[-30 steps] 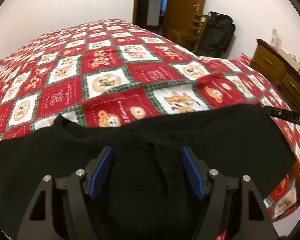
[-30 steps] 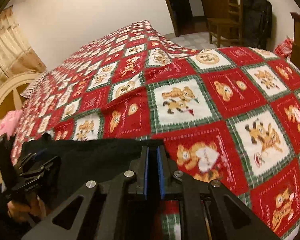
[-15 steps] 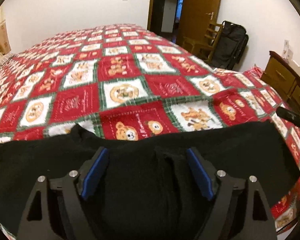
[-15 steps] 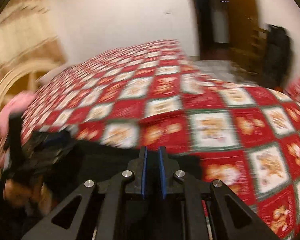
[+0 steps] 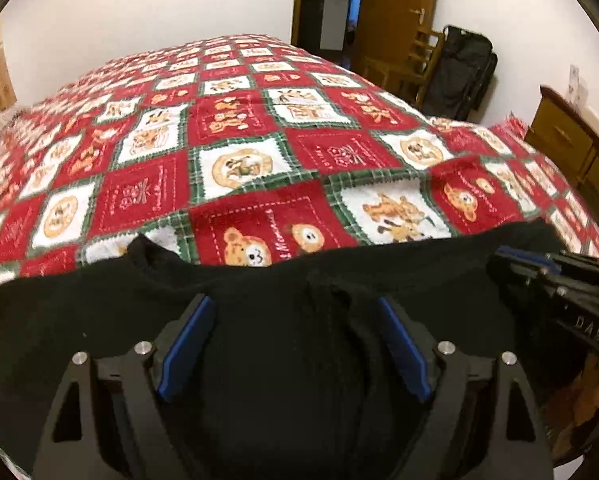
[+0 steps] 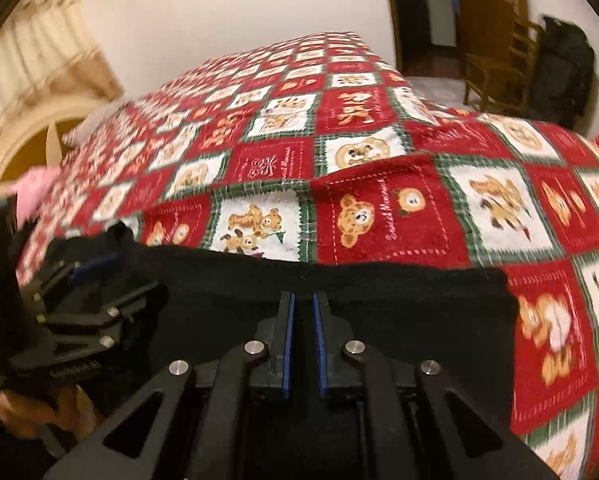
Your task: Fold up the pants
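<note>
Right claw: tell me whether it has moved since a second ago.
Yes, leftward: the red bear-head square, earlier left of the right claw, now lies right of it.

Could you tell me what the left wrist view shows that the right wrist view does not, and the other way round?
Only the left wrist view shows the left gripper open over the black pants, and a wooden dresser at right. Only the right wrist view shows the right gripper nearly shut with dark cloth between its pads, a pink item and a cream headboard at left. Both show the red bear-print quilt, the doorway and the wooden chair.
</note>
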`<act>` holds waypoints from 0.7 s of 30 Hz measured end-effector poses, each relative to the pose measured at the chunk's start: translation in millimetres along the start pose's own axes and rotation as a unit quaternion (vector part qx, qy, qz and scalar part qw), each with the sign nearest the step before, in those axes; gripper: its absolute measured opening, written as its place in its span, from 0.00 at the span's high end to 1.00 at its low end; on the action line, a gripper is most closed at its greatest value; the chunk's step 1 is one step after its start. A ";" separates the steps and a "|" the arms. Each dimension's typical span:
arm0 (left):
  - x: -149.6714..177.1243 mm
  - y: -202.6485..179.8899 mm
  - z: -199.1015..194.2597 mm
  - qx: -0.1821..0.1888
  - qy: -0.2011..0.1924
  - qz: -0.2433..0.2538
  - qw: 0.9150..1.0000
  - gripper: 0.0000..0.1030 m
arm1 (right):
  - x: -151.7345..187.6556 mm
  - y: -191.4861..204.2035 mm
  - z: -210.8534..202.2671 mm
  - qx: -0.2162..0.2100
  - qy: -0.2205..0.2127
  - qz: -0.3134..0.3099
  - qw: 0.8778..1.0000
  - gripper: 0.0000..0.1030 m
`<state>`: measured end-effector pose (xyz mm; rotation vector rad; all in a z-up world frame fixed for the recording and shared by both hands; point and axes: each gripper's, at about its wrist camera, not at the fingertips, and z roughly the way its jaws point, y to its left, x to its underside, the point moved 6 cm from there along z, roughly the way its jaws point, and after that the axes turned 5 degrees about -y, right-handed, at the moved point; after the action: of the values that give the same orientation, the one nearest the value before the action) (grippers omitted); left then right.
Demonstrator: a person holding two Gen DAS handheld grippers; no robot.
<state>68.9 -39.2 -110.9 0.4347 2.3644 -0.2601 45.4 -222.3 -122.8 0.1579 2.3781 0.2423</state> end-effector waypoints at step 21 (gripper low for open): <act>-0.3 8.2 -9.1 -0.040 -0.003 0.027 0.999 0.13 | 82.0 -16.4 -106.0 0.034 -0.075 0.066 0.994 0.88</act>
<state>66.7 -28.9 -104.5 0.4584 2.3449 -0.1413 -87.5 -237.1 -104.7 0.3550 2.2298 0.2053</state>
